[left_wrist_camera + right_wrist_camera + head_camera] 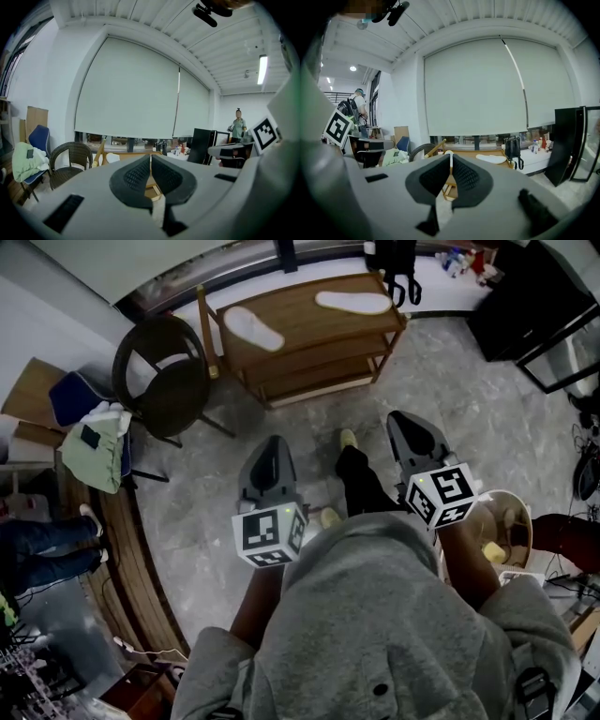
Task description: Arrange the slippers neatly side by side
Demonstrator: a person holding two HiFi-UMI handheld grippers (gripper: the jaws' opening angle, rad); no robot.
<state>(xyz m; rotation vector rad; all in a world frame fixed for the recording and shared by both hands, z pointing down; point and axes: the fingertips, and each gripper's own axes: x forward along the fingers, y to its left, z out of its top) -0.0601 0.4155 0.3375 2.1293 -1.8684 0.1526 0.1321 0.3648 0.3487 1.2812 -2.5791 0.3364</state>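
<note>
Two white slippers lie apart on top of the wooden shelf rack (pixel 302 319): one slipper (pixel 253 327) angled at the left, the other slipper (pixel 353 302) lying across at the right. My left gripper (pixel 273 452) is held above the floor, well short of the rack, its jaws shut with nothing between them. My right gripper (pixel 405 427) is beside it at the right, also shut and empty. In the right gripper view the right-hand slipper (pixel 491 159) shows on the rack top beyond the shut gripper (pixel 451 161). The left gripper view shows its shut gripper (pixel 150 164) and the rack (pixel 123 155) behind.
A dark wicker chair (pixel 165 377) stands left of the rack, with a blue chair draped in a pale green cloth (pixel 97 443) further left. A black bag (pixel 395 268) hangs at the rack's right end. A black cabinet (pixel 525 306) stands at the right. Grey stone floor lies between me and the rack.
</note>
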